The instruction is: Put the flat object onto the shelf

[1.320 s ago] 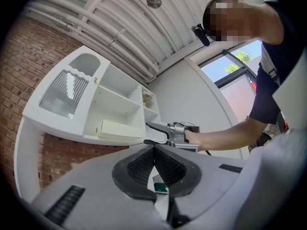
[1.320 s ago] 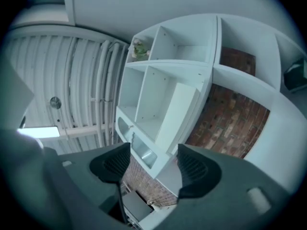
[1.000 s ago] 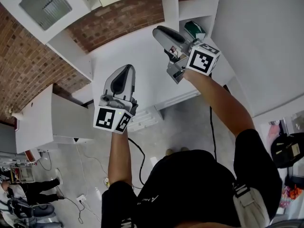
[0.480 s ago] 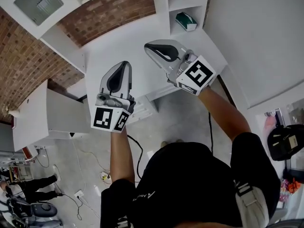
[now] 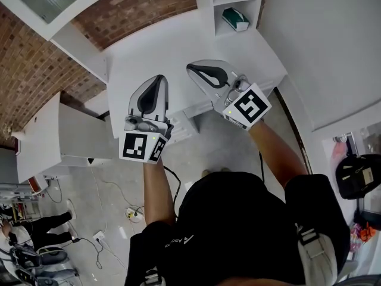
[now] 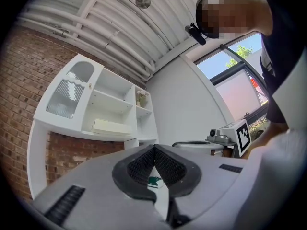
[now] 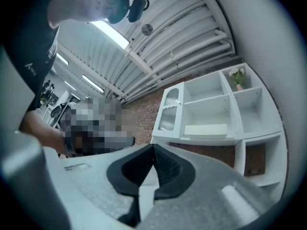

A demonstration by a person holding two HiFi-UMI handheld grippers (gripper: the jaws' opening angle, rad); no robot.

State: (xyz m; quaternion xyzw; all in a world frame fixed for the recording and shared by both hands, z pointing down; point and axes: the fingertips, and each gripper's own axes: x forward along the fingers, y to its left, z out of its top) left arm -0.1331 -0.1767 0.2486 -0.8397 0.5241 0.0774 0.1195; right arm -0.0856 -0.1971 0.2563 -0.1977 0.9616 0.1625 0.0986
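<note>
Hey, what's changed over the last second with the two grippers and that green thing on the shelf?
The right gripper has drawn back from the shelf toward the person and rolled. Its jaws have just been closing, with nothing between them. The green flat object lies in its compartment as before. The left gripper, shut and empty, has barely shifted.

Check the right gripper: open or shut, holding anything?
Shut and empty: the right gripper has just closed; its own view shows the jaws meeting with nothing between them.
</note>
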